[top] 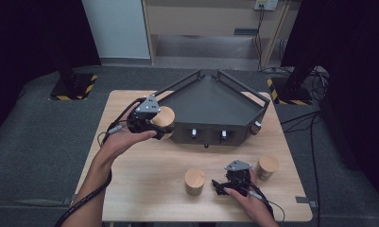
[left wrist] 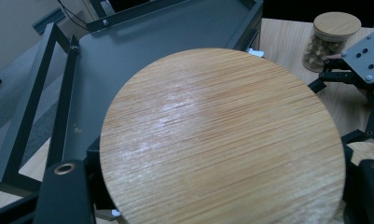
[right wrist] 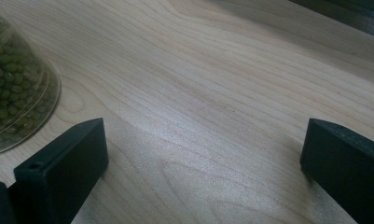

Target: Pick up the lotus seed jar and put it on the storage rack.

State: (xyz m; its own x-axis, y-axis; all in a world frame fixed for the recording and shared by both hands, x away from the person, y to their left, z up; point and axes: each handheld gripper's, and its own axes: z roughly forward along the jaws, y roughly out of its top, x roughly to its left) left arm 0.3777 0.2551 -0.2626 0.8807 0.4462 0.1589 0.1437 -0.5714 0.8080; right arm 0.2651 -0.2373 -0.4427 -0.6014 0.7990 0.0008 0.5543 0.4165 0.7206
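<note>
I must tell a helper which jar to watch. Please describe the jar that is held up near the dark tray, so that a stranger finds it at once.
Start from the dark five-sided tray at the far side of the wooden table. At its left front corner, the left tool holds a jar with a round wooden lid. Two similar jars, the middle jar and the right jar, stand on the table near the person; this one alone is gripped.

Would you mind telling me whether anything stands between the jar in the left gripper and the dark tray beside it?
Only the tray's own side. The left gripper holds the wooden-lidded jar against the tray's left front corner, and its raised rail lies between jar and floor. The tray floor beyond looks bare.
</note>
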